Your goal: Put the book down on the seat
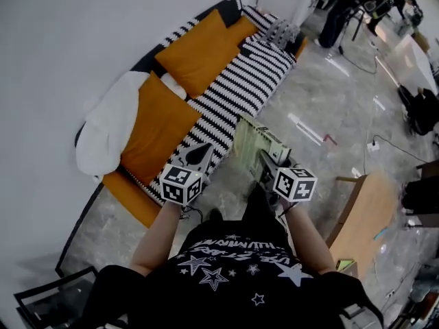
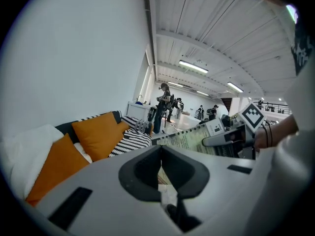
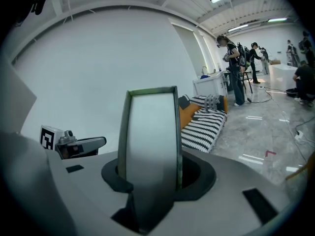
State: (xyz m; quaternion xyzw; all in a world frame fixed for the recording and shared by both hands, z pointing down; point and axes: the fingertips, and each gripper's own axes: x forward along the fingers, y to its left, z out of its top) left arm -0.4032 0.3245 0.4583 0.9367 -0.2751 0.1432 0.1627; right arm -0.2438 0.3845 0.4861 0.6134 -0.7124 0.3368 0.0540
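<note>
A striped sofa (image 1: 254, 74) with orange cushions (image 1: 199, 46) lies along the white wall (image 1: 68, 46) at eleven o'clock. Glossy grey floor (image 1: 329, 108) spreads at two o'clock, a wooden table (image 1: 367, 204) stands at four, and strip lights (image 2: 193, 67) run overhead.

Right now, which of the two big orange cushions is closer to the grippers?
The orange cushion beside the white pillow, just beyond the left gripper. The other orange cushion leans farther along the sofa, toward its far end.
</note>
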